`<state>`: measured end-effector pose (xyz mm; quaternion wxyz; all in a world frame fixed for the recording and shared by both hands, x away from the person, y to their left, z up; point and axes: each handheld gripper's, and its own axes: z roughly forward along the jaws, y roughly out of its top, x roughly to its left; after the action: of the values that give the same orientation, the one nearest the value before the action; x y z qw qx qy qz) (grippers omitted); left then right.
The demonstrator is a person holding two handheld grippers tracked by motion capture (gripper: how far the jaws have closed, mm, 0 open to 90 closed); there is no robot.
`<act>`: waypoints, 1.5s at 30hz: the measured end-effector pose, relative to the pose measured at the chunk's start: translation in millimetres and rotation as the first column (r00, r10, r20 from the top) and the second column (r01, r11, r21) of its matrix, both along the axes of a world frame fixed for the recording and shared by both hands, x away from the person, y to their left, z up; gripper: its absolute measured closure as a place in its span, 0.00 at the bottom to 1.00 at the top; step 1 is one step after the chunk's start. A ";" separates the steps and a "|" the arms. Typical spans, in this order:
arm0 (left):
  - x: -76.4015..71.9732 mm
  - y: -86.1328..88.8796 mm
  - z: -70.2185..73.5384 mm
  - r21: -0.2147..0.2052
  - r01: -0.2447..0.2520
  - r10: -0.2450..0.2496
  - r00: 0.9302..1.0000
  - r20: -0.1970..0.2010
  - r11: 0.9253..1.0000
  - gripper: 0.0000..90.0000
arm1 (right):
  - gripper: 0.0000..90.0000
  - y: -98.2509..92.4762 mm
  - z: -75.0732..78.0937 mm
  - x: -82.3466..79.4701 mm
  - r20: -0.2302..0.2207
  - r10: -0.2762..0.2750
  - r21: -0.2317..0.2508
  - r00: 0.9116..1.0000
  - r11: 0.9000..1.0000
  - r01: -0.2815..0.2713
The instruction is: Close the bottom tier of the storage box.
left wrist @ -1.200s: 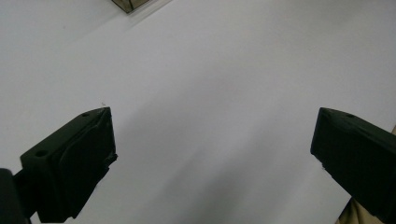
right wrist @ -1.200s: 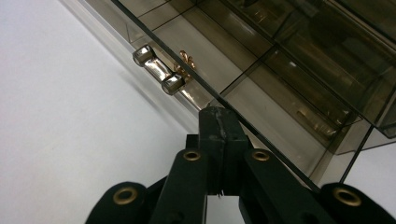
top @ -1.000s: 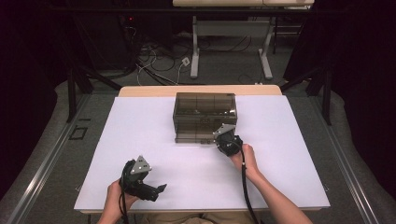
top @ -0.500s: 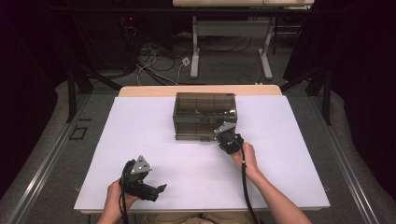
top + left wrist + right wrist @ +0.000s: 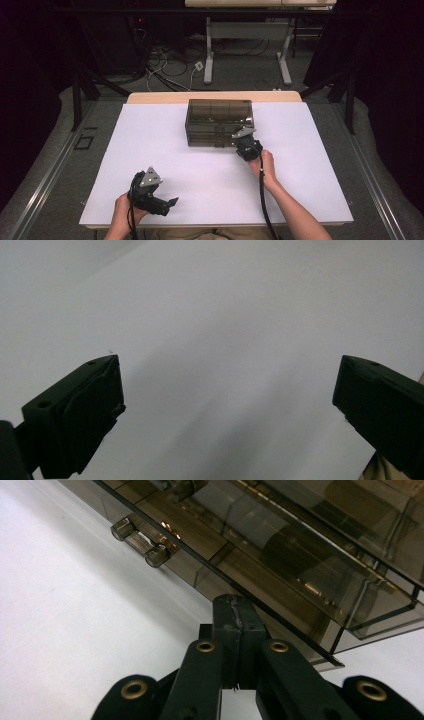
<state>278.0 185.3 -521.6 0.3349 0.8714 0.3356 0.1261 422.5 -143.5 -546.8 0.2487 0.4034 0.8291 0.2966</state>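
A smoky, see-through drawer box (image 5: 218, 117) stands at the middle back of the white table (image 5: 150, 145). My right gripper (image 5: 240, 139) is shut, its tips set against the front of the box's lower drawer near the right end. In the right gripper view the two jaws are pressed together with nothing between them, and the right gripper (image 5: 235, 605) touches the lower drawer's front edge (image 5: 280, 615). A small clear handle (image 5: 142, 542) sits further left. My left gripper (image 5: 171, 202) rests near the front left edge, open; the left gripper (image 5: 227, 400) has bare table between its jaws.
Dark floor with cables and the legs of another desk (image 5: 210, 55) lie beyond the far edge. The table's wooden rim (image 5: 210, 96) shows behind the white top. A person's forearms (image 5: 295, 210) come in from the near side.
My right gripper has edged slightly toward the box front. The left gripper has stayed where it was.
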 end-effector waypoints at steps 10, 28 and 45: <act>-0.1 0.1 0.2 0.002 0.001 -0.001 1.000 0.000 1.000 0.00 | 1.00 -2.2 -4.8 7.5 0.012 -0.028 0.014 1.000 1.000 0.028; 0.3 -0.3 -0.5 -0.001 0.004 -0.004 1.000 -0.003 1.000 0.00 | 1.00 -4.1 -9.0 11.3 0.012 -0.054 0.017 0.998 0.998 0.054; 0.0 -0.4 -0.4 -0.001 0.005 -0.005 1.000 -0.002 1.000 0.00 | 1.00 -3.2 -8.2 12.4 0.005 -0.055 0.014 0.998 0.998 0.055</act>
<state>278.0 184.9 -521.9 0.3351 0.8723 0.3337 0.1241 434.8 -146.6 -555.0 0.2561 0.4268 0.8151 0.2965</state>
